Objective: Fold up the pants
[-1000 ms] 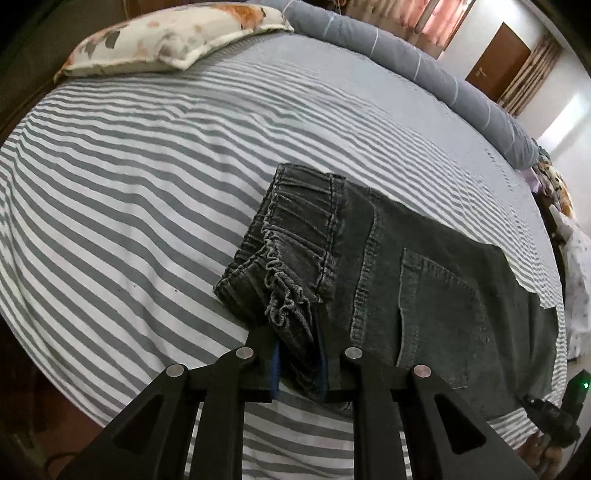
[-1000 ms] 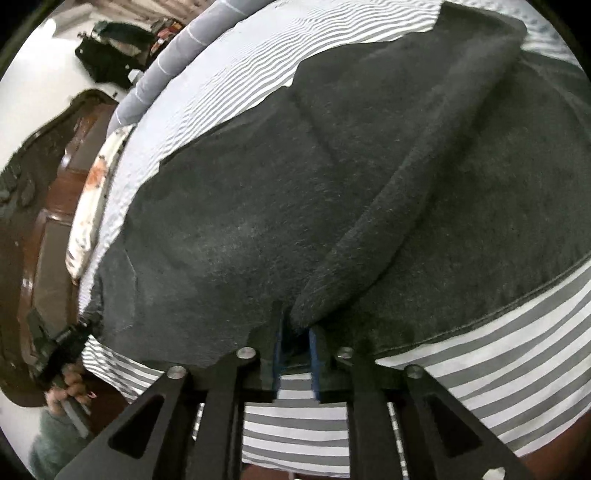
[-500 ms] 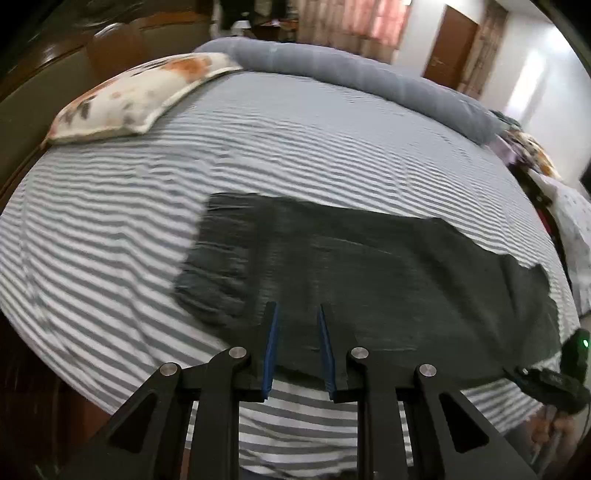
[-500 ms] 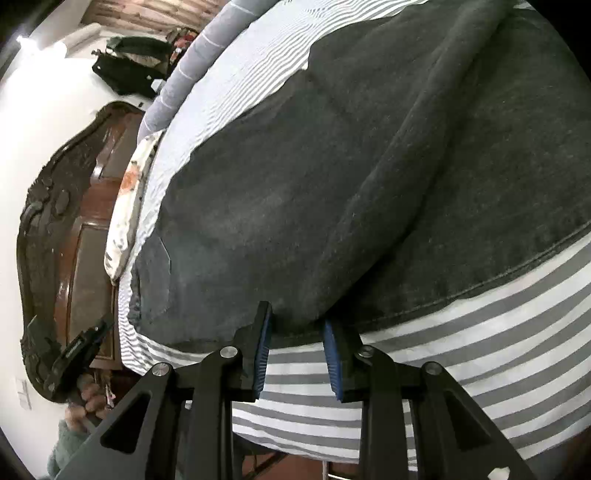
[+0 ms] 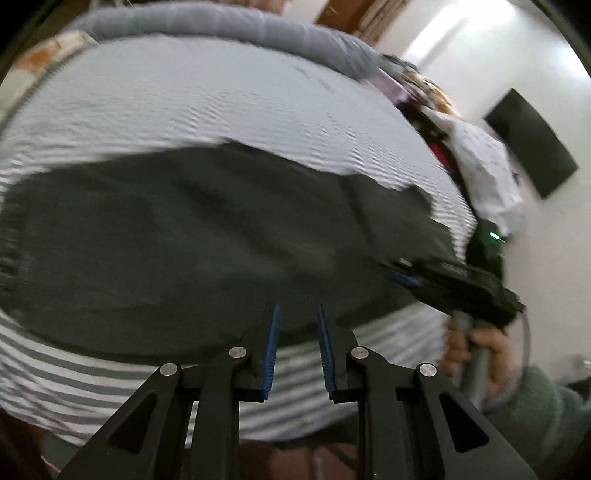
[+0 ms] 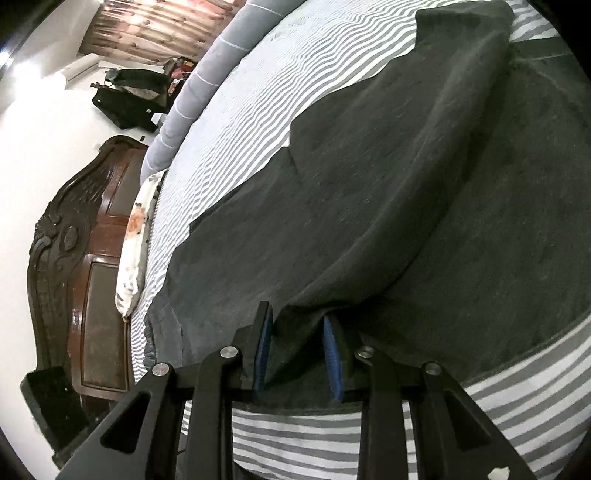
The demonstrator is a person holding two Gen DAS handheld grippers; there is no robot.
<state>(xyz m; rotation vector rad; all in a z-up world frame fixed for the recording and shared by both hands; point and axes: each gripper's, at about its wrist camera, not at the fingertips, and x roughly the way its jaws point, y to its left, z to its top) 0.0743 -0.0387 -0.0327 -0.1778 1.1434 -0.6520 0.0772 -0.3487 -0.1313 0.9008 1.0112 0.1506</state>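
Dark grey pants (image 5: 207, 240) lie lengthwise on the striped bed sheet (image 5: 221, 103), with the waistband (image 5: 11, 240) at the far left of the blurred left wrist view. My left gripper (image 5: 296, 308) hovers open over the pants' near edge, nothing between its blue pads. My right gripper (image 5: 402, 276) reaches in from the right, held by a hand (image 5: 480, 350). In the right wrist view the pants (image 6: 369, 206) show a long raised fold. My right gripper (image 6: 297, 314) is open at the near end of that fold, with cloth lying loose between the pads.
A grey bolster (image 5: 221, 26) runs along the bed's far side. A flowered pillow (image 6: 136, 229) leans by the carved wooden headboard (image 6: 74, 258). A pile of clothes (image 5: 480, 166) sits past the bed's right end, under a dark wall panel (image 5: 532, 140).
My left gripper let go of the bunched waistband, which now lies flat, and swung right along the pants' near edge. My right gripper opened off the fold it pinched.
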